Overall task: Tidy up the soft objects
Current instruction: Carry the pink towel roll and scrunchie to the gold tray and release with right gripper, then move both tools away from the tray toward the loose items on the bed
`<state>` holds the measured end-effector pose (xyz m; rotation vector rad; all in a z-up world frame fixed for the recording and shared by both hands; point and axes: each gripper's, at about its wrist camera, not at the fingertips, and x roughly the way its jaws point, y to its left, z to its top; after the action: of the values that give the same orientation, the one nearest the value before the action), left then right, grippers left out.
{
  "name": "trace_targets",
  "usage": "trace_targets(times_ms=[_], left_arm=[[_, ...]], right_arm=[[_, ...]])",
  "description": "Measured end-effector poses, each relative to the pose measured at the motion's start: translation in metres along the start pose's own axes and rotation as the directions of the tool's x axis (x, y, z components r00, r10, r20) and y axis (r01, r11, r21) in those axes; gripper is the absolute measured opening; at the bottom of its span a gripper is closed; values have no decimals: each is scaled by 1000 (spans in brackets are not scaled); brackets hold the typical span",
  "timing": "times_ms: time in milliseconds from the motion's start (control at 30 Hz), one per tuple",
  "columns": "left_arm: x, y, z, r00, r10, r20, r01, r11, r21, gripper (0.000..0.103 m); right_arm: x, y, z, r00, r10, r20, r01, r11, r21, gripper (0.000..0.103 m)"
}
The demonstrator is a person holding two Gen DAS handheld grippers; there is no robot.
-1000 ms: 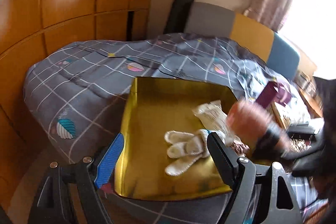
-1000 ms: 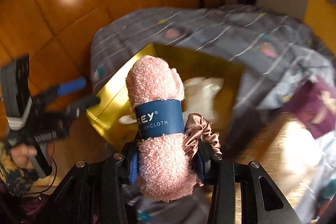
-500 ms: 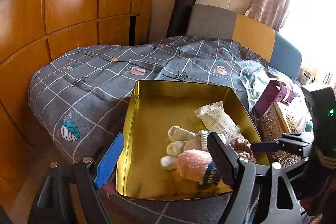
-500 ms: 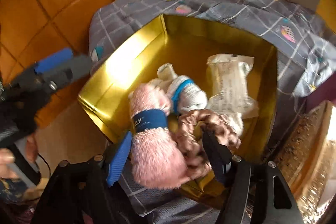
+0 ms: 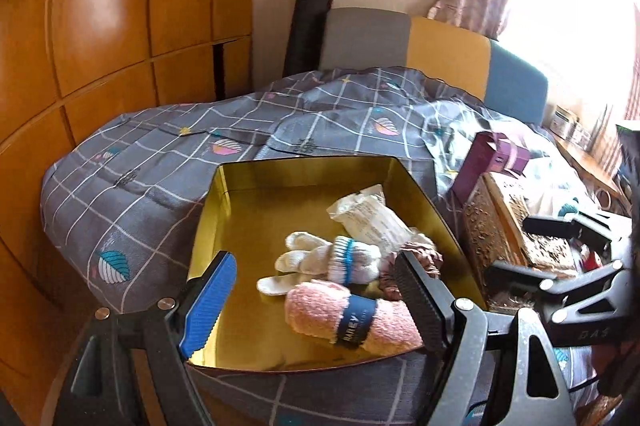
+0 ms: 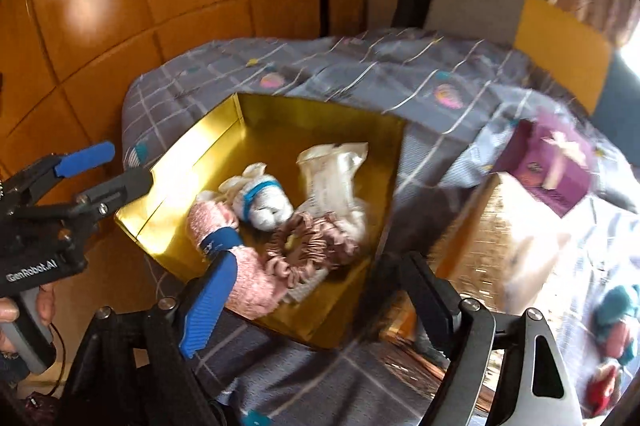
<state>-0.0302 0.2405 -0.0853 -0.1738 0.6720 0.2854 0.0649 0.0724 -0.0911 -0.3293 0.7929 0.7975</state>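
A gold tin box (image 5: pixel 304 162) (image 6: pixel 180 162) lies open on the grey quilt. In it are a pink rolled washcloth with a blue band (image 5: pixel 352 318) (image 6: pixel 224 238), a white glove bundle (image 5: pixel 340 258) (image 6: pixel 260 202), a plastic packet (image 5: pixel 368 218) (image 6: pixel 328 178) and a pink-brown scrunchie (image 5: pixel 416 258) (image 6: pixel 312 242). My right gripper (image 6: pixel 320 300) (image 5: pixel 532 250) is back at the box's near corner, jaws opening, nothing between them. My left gripper (image 5: pixel 316 300) (image 6: pixel 116 170) stands open at the box's near left edge, holding nothing.
A purple gift box (image 5: pixel 492 158) (image 6: pixel 548 162) and a glittery gold box (image 5: pixel 500 226) (image 6: pixel 500 238) sit right of the tin. Teal and pink soft things (image 6: pixel 616 314) lie at the far right. Wooden wardrobe doors (image 5: pixel 120 26) stand close on the left.
The right gripper carried the pink washcloth and scrunchie into the gold box, let them go, widened its jaws and drew back. The left gripper shifted a little.
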Motion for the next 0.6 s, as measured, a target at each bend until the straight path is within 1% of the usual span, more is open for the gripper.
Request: trace_targets(times_ms=[167,333,467,600], left_arm=[[-2,-12,1,1000,-18,-2,18,999,31,83],[-5,-23,3,999,-39,-4,39,997,59,83],[-7,-32,4,998,-55,-4,55,995,82,83],[-9,-42,5,998,-66,-5,66,992,106,83]], right_arm=[[-23,-18,-7,997,-56,58,54,998,44,86],[-49,-46,-18,987,-125,100,114,987,110,87],[-68,-78,-33,976,-190,106,169,969,183,88],[-85,-112,-51,963,-255,89,224,938,264,88]])
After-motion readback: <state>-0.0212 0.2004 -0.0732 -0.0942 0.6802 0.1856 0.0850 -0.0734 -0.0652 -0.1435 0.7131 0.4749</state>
